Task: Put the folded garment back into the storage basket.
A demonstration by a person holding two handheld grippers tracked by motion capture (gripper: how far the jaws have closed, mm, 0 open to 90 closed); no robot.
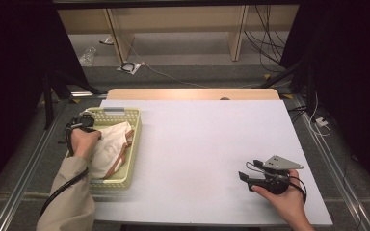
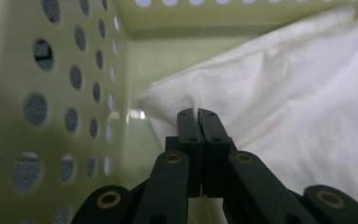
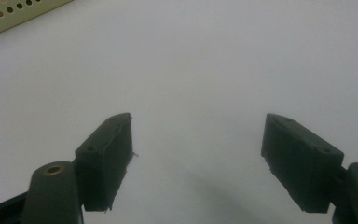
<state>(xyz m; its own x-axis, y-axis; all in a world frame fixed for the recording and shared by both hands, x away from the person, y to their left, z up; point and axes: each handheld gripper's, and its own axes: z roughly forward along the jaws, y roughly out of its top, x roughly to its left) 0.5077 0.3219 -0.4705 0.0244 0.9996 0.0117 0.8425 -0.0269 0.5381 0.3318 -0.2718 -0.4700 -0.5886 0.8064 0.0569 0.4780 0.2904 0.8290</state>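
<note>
Cloth [image 1: 112, 147], cream-white with a brownish trim, is seen bundled inside the pale green perforated basket [image 1: 134, 117] at the table's left edge. In the left gripper view that cloth [image 2: 298, 107] is piled against the basket's holed wall [image 2: 70, 93], and its near fold is met by the left gripper [image 2: 197, 113], whose black jaws are pressed tight together right at the fabric's edge; whether a pinch of cloth is actually caught between them cannot be told. From above, the left gripper [image 1: 83, 122] is found down in the basket's far left corner, wrapped by the left hand [image 1: 83, 142], a beige sleeve [image 1: 70, 197] trailing back. Well apart, over on the white table [image 1: 197, 154], the right gripper [image 1: 244, 177] is held low near the front right corner by the right hand [image 1: 282, 199]. Its jaws are spread wide, and nothing but bare table surface is framed between them in the right gripper view [image 3: 196, 154], with a corner of the basket [image 3: 14, 14] glimpsed far off.
</note>
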